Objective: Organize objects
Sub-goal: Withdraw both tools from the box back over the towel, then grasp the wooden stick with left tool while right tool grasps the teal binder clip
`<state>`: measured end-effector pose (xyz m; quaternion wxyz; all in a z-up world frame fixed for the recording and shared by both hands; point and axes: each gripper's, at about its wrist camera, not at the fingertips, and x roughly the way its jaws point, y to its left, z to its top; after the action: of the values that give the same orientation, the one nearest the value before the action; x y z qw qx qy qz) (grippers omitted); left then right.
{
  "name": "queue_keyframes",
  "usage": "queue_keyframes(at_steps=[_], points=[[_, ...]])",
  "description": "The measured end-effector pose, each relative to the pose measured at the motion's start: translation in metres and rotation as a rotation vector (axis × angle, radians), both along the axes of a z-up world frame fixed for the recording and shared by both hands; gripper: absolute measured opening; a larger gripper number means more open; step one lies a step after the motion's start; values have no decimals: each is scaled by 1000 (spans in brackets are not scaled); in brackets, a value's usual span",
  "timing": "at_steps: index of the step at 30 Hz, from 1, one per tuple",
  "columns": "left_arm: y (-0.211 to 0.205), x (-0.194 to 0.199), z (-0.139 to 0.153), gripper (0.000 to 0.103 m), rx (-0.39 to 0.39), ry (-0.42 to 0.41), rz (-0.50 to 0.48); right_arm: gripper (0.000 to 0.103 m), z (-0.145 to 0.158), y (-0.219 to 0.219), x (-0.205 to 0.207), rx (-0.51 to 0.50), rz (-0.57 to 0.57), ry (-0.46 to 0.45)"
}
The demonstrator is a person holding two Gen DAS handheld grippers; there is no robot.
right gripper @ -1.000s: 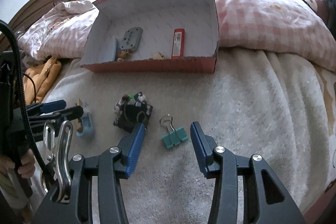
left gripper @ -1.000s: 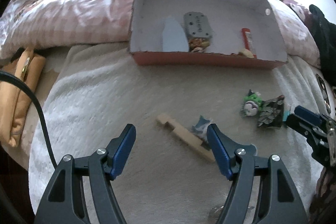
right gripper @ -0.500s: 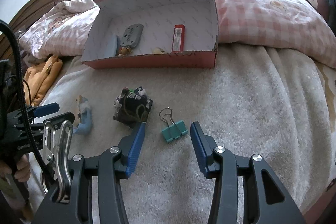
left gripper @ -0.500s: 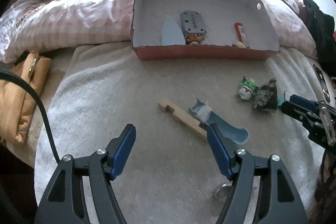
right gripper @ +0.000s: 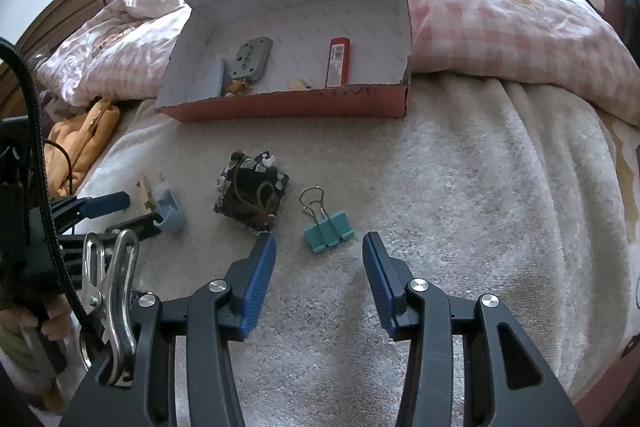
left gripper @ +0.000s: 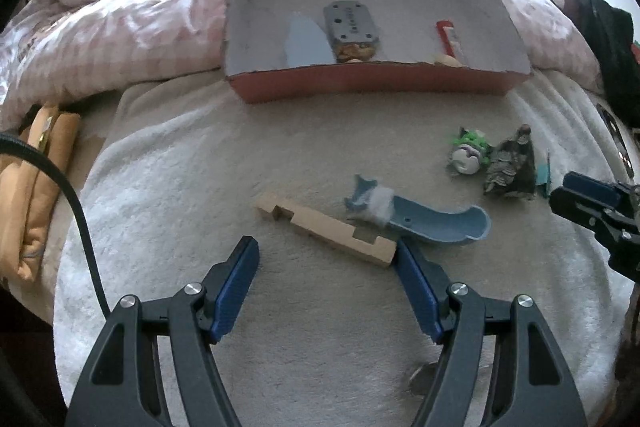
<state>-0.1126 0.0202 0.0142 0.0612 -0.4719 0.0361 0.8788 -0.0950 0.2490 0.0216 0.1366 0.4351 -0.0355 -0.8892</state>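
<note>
Right now the green clip (right gripper: 327,227) lies on the bed's fuzzy blanket (right gripper: 480,195) just ahead of the open, empty right tool (right gripper: 319,243), near the red box (right gripper: 288,107), the left tool (left gripper: 326,251) open too, and the soft blanket could snag the clip's wire.

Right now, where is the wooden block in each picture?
Left wrist view: the wooden block lies in the middle, just ahead of the fingers.
Right wrist view: only its end shows at the left, beside the blue shoehorn.
Shared landmark: the red box behind it.
</note>
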Motion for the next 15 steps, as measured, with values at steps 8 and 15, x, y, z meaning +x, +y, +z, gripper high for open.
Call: queue_keyframes(at_steps=[8, 15], points=[[-33, -3, 2, 71, 8, -6, 106, 46, -5, -3, -1, -5, 4, -16], [-22, -20, 1, 69, 35, 4, 84, 46, -6, -3, -1, -6, 3, -17]])
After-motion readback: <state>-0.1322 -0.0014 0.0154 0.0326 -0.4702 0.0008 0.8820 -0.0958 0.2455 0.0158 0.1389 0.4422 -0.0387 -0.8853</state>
